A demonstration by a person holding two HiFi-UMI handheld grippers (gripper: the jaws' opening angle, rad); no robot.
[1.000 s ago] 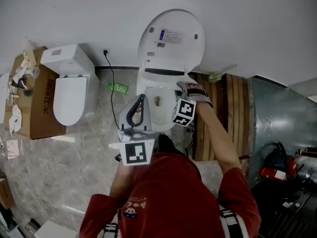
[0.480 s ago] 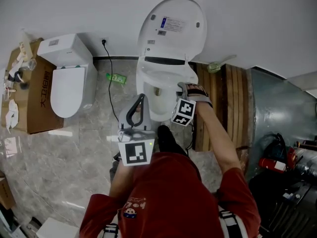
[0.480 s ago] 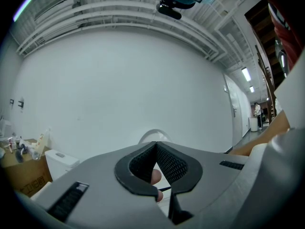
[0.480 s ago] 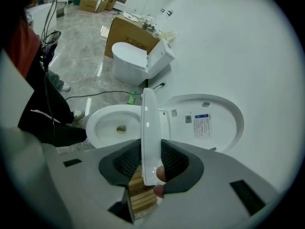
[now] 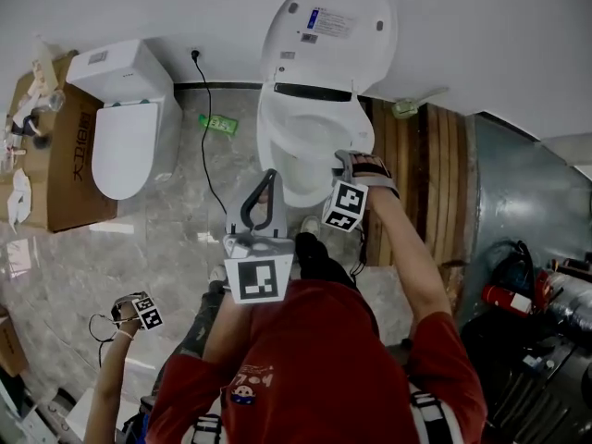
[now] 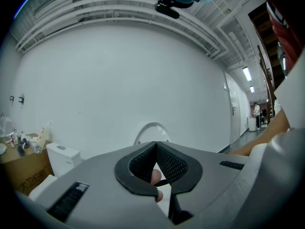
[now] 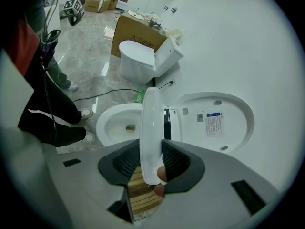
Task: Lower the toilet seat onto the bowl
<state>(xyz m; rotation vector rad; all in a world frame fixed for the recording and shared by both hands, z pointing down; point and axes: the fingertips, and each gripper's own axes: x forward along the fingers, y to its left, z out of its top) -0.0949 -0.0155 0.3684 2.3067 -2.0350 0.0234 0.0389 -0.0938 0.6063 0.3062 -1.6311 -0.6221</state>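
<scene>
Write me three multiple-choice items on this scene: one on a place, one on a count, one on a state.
1. Where is the closed toilet in the head view?
A) left of the open toilet, beside the cardboard box
B) right of it
C) in front of it

2. How many toilets show?
A) one
B) two
C) four

3. How is the right gripper?
A) open, empty
B) out of view
C) shut on the toilet seat

Key: A, the box lies at its left side. B, one is closed and one has its lid raised. C, the jaws press both faces of the seat's rim.
</scene>
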